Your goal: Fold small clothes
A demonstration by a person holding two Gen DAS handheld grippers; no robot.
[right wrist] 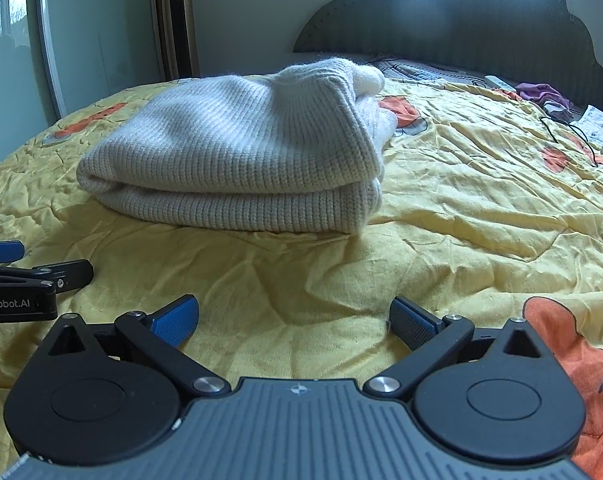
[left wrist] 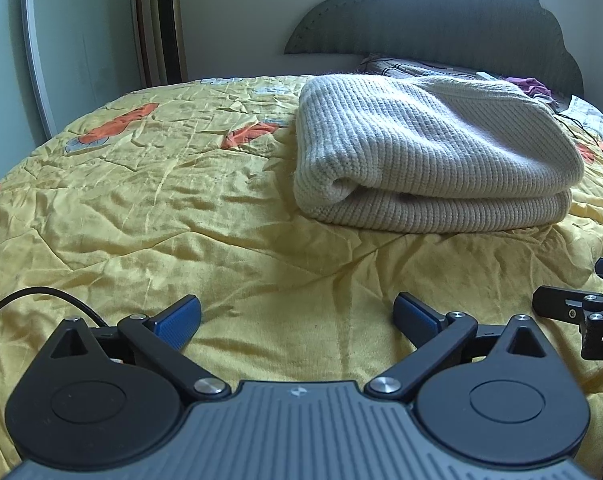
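A cream ribbed knit sweater [left wrist: 429, 152] lies folded in a thick stack on the yellow bedspread [left wrist: 141, 200]. It also shows in the right wrist view [right wrist: 237, 160]. My left gripper [left wrist: 297, 320] is open and empty, low over the bedspread, a short way in front of the sweater and apart from it. My right gripper [right wrist: 293, 320] is open and empty too, also short of the sweater. Each gripper shows at the edge of the other's view: the right one [left wrist: 577, 316] and the left one [right wrist: 25, 284].
The bedspread [right wrist: 481, 208] is wrinkled, with orange prints. A dark cloud-shaped headboard [left wrist: 441, 20] stands behind. Purple cloth [right wrist: 545, 94], a white remote [right wrist: 499, 82] and a black cable [right wrist: 573, 136] lie near the pillows at far right. A gold tower fan [left wrist: 167, 24] stands by the wall.
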